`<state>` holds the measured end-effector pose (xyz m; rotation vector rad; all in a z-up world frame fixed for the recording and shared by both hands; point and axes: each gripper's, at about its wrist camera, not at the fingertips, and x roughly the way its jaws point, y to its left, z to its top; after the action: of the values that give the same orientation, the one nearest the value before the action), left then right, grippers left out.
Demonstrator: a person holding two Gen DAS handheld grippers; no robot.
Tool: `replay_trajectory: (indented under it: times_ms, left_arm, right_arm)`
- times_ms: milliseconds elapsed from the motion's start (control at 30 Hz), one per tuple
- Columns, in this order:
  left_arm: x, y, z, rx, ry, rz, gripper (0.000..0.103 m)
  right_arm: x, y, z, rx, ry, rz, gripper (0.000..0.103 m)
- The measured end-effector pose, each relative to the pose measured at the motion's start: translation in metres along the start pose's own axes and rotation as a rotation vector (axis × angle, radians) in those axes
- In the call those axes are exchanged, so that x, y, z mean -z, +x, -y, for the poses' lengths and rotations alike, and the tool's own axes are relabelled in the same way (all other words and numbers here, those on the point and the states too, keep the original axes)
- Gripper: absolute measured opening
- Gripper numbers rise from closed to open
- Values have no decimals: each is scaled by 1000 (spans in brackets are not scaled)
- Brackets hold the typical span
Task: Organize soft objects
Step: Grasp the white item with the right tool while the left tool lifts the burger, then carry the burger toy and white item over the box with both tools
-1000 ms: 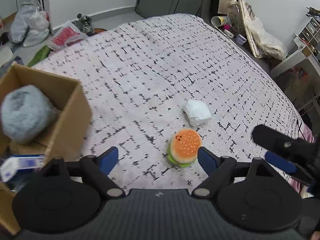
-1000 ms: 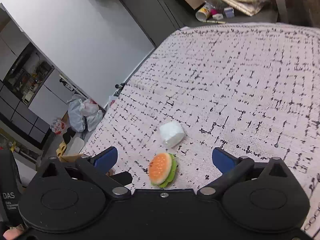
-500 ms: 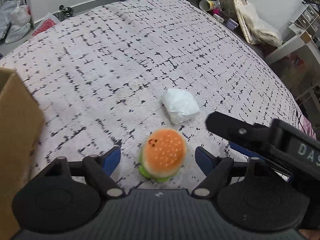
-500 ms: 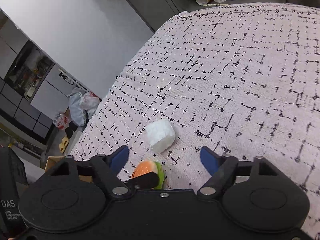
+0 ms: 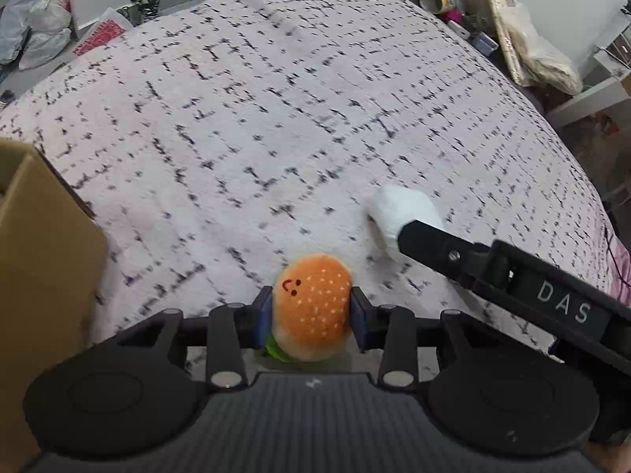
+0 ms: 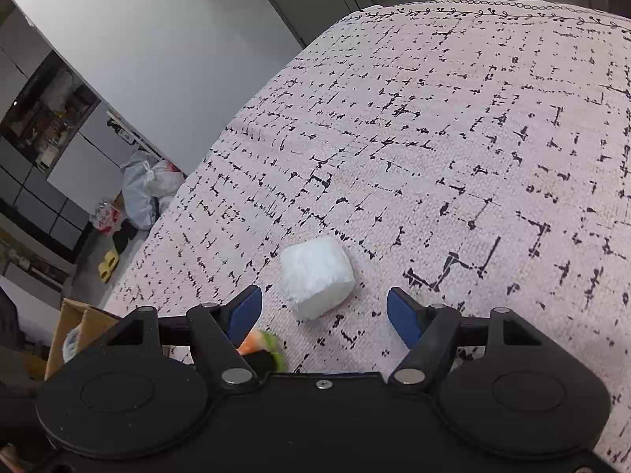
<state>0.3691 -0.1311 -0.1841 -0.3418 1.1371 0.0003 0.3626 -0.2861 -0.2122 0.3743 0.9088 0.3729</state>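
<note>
bed with pink-and-black woven cover (image 5: 276, 118) carries all. brown cardboard box (image 5: 43, 260) sits left of the left gripper (image 5: 311, 311), nearest that arm. left fingers closed on round orange burger plush (image 5: 313, 307), face up. right gripper (image 6: 323, 311) gapes, empty; squarish white soft cube (image 6: 315, 276) lies just ahead between its fingers, no clear long axis.

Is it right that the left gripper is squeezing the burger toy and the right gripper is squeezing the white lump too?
Not quite. The right gripper is open; the right wrist view shows the white lump lying free on the bedspread. The left gripper does squeeze the burger toy.
</note>
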Motion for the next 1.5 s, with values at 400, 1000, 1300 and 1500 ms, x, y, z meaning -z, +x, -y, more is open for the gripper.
replay_trajectory:
  times_ms: [400, 1000, 1300, 1500]
  left_arm:
    - [-12, 1, -18, -26, -8, -20, 39]
    - [-21, -32, -17, -38, 29, -20, 39]
    - [-9, -61, -29, -13, 39, -14, 39]
    - [-6, -90, -43, 13, 39, 5, 39]
  right_arm:
    - [5, 18, -22, 86, -105, 68, 55]
    - [24, -28, -44, 174, -124, 57, 45]
    - [45, -76, -57, 212, -18, 121, 45]
    - [52, -107, -75, 230, -5, 151, 45]
